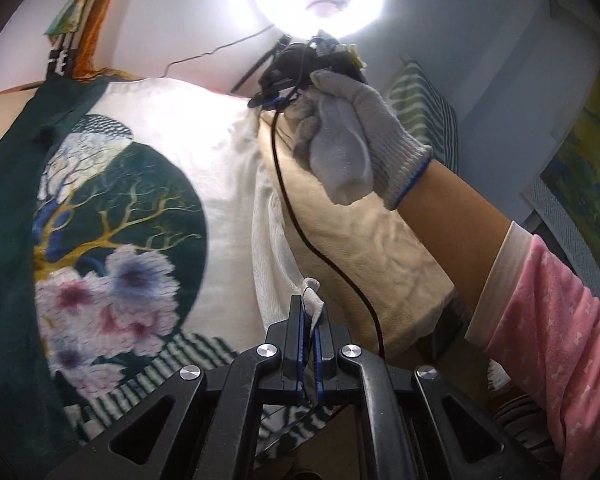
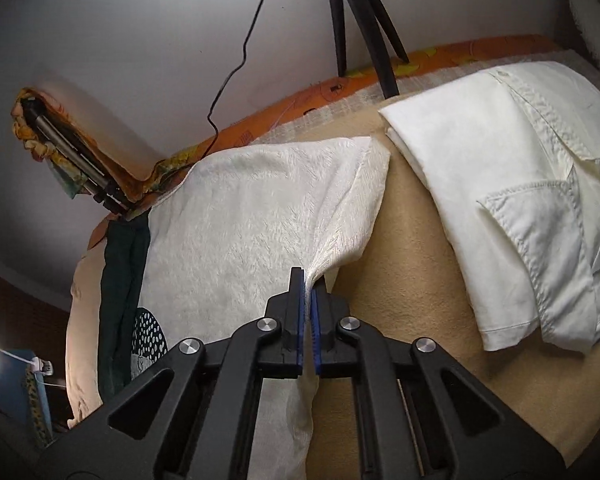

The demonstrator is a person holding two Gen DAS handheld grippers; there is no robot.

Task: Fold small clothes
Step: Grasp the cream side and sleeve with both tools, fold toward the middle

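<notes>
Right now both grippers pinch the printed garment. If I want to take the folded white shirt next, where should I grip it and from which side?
Grip the folded white shirt at its near hem edge, below the chest pocket, coming low from the front. There the layers lie stacked on the beige surface with an open edge, so one finger could probably slide under.

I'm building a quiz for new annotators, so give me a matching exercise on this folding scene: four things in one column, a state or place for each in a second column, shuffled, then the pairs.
Things
1. printed garment
2. folded white shirt
3. left gripper
4. gloved hand

States
A. lies folded on the beige surface, untouched
B. wraps the other gripper's handle
C. spread out, with a tree-and-flower print
D. shut on a white fabric edge

Pairs: 1-C, 2-A, 3-D, 4-B
</notes>
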